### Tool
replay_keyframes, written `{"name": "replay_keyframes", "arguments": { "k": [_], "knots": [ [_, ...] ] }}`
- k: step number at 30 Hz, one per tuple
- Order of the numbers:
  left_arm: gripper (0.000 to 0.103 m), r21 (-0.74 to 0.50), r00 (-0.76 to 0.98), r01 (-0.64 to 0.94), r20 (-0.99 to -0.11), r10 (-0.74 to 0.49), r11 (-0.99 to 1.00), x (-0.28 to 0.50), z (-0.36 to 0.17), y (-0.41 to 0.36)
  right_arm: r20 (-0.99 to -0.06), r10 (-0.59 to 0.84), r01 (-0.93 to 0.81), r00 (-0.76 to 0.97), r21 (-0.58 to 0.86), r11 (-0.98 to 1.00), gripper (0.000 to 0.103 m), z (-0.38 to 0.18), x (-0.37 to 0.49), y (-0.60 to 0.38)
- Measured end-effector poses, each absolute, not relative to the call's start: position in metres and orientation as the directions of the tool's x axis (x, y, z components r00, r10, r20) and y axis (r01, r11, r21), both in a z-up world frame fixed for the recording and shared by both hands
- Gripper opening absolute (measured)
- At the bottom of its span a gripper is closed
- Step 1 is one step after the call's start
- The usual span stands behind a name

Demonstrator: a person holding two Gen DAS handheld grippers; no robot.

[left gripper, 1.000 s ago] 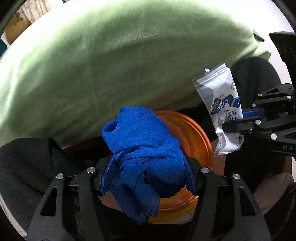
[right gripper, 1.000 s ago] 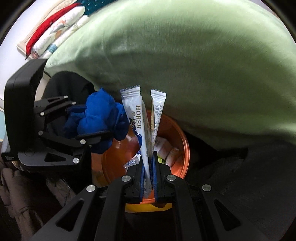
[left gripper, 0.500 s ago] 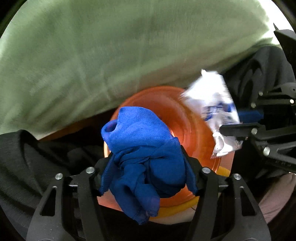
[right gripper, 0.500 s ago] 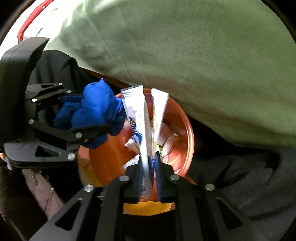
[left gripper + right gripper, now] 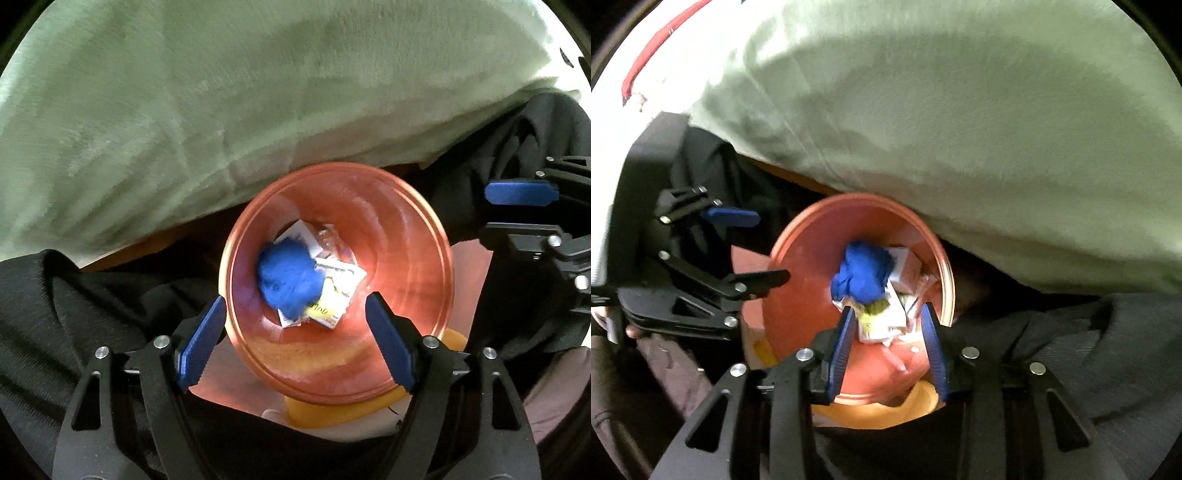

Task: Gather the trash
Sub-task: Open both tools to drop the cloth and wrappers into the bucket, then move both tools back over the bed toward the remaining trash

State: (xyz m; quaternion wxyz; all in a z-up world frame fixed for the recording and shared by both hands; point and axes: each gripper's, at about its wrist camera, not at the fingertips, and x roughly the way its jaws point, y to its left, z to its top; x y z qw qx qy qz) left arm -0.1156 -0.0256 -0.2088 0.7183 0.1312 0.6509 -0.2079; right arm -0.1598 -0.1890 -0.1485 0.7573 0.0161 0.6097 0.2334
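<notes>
An orange bin (image 5: pixel 402 229) stands below both grippers; it also shows in the right wrist view (image 5: pixel 805 266). Inside it lie a crumpled blue cloth (image 5: pixel 288 277) and several white and yellow wrappers (image 5: pixel 336 291). In the right wrist view the blue cloth (image 5: pixel 864 273) rests on the wrappers (image 5: pixel 890 317). My left gripper (image 5: pixel 295 336) is open and empty above the bin's near rim. My right gripper (image 5: pixel 886 343) is open and empty over the bin. The right gripper also shows at the right edge of the left wrist view (image 5: pixel 521 210).
A pale green blanket (image 5: pixel 258 92) fills the space behind the bin. Black fabric (image 5: pixel 74 295) lies to the left and right of the bin. A yellow object (image 5: pixel 332 410) sits under the bin's near edge.
Both grippers opened. The blue cloth dropped from the left gripper and the wrappers dropped from the right gripper into the orange bin. Both cameras tilted further down over the bin.
</notes>
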Motion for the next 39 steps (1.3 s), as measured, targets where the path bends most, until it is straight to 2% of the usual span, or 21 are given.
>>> {"name": "replay_keyframes", "arguments": {
  "k": [3, 6, 12, 15, 20, 31, 35, 39],
  "knots": [
    [0.076, -0.106, 0.103, 0.460, -0.980, -0.172, 0.882, -0.121, -0.194, -0.018, -0.877, 0.419, -0.360, 0.234, 0.322, 0.876, 0.046, -0.122, -0.162, -0.192],
    [0.076, -0.116, 0.182, 0.463, -0.958, -0.223, 0.879, -0.120, -0.167, -0.010, -0.830, 0.455, -0.390, 0.323, 0.321, 0.863, 0.048, -0.090, -0.159, -0.198],
    [0.076, -0.123, 0.388, 0.418, -0.872, -0.299, 0.900, -0.105, -0.101, 0.010, -0.740, 0.483, -0.399, 0.468, 0.311, 0.862, 0.059, -0.039, -0.131, -0.212],
    [0.081, -0.116, 0.477, 0.380, -0.825, -0.302, 0.918, -0.091, -0.076, 0.019, -0.708, 0.473, -0.395, 0.524, 0.290, 0.871, 0.060, -0.022, -0.106, -0.216],
    [0.081, -0.100, 0.602, 0.296, -0.753, -0.267, 0.950, -0.064, -0.044, 0.038, -0.673, 0.461, -0.360, 0.578, 0.298, 0.884, 0.063, -0.003, -0.053, -0.216],
    [0.081, -0.106, 0.638, 0.226, -0.735, -0.230, 0.968, -0.045, -0.051, 0.065, -0.644, 0.427, -0.332, 0.635, 0.272, 0.903, 0.064, 0.020, 0.077, -0.179],
    [0.081, -0.113, 0.634, 0.231, -0.736, -0.238, 0.966, -0.040, -0.057, 0.066, -0.666, 0.357, -0.331, 0.655, 0.171, 0.928, 0.064, 0.027, 0.128, -0.169],
    [0.081, -0.121, 0.639, 0.251, -0.724, -0.258, 0.960, -0.033, -0.055, 0.064, -0.676, 0.330, -0.327, 0.660, 0.137, 0.935, 0.064, 0.027, 0.171, -0.167]
  ]
}}
